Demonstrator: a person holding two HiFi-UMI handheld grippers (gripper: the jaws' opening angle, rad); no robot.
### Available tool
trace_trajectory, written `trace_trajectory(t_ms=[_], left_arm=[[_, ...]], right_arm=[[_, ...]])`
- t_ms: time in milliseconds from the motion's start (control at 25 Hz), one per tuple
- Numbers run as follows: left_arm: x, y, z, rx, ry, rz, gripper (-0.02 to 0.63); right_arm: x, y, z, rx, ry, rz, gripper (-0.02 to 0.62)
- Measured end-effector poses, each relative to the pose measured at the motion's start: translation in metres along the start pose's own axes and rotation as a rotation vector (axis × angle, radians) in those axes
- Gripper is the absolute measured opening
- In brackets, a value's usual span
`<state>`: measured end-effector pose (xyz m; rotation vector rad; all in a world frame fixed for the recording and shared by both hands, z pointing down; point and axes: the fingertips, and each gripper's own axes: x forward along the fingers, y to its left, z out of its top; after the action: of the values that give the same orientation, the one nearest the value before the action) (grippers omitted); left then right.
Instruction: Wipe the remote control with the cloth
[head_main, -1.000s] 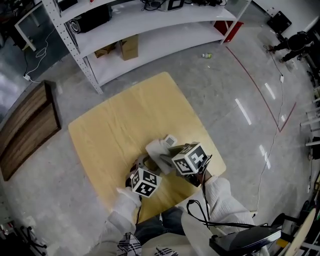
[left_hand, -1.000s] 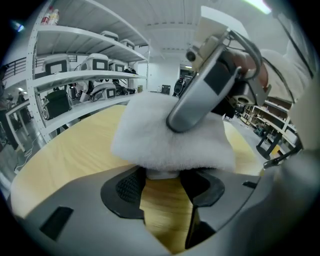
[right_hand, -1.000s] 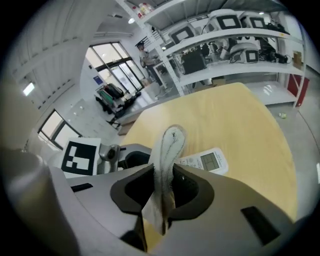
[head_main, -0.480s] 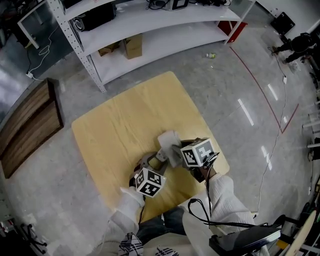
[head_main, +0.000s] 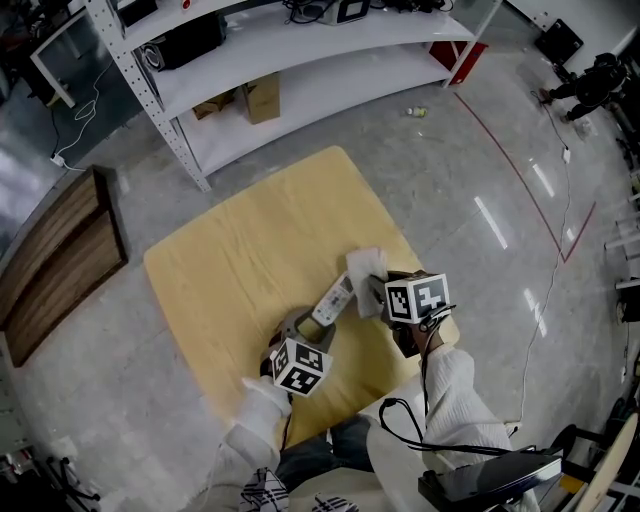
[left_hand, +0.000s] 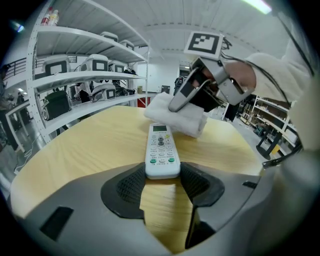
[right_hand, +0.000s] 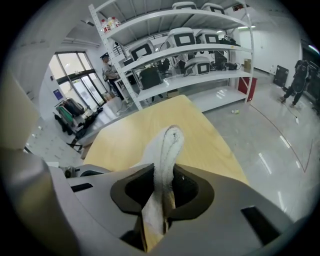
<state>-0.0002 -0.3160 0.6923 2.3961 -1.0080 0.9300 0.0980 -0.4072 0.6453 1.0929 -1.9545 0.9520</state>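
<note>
Left tongs (left_hand: 162, 184), spread wide, clamp the near end of the remote control (left_hand: 161, 149) on the bench (head_main: 230, 260). Right tongs (right_hand: 162, 192) pinch the folded white cloth (right_hand: 167, 145), which sits at the remote control's 12 o'clock end. Judged: wiping under way, keypad still to cover.

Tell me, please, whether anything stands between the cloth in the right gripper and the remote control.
Nothing visible does. The cloth, clamped in the right gripper, sits at the far end of the remote control, whose near end the left gripper holds.

L hand-held gripper (left_hand: 161, 186) angled down, jaws wide, clamping remote (left_hand: 161, 150). R hand-held gripper (right_hand: 162, 192) pinching cloth (right_hand: 167, 150).
</note>
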Motion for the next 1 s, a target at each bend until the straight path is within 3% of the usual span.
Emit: trace_trajectory(t_ms=[240,520,680,800,1000], left_arm=[[0.000,0.003,-0.001,0.004,-0.011,0.011,0.221],[-0.003,-0.006,-0.001,0.006,-0.021,-0.039,0.222],[-0.009,-0.003,-0.007,-0.026,-0.020,-0.027,0.226],[-0.022,0.000,-0.010,-0.069,-0.047,-0.021,0.227],[-0.064,0.008,0.004,-0.209,-0.173,0.015,0.225]], right_arm=[[-0.012,-0.024,-0.006,0.056,-0.056,-0.075,0.089],[-0.037,-0.015,-0.021,0.145,-0.097,-0.037,0.089],[-0.040,-0.017,-0.034,0.173,-0.103,-0.044,0.089],[-0.045,-0.015,-0.039,0.199,-0.123,-0.055,0.089],[-0.049,-0.007,-0.049,0.183,-0.205,-0.100,0.089]])
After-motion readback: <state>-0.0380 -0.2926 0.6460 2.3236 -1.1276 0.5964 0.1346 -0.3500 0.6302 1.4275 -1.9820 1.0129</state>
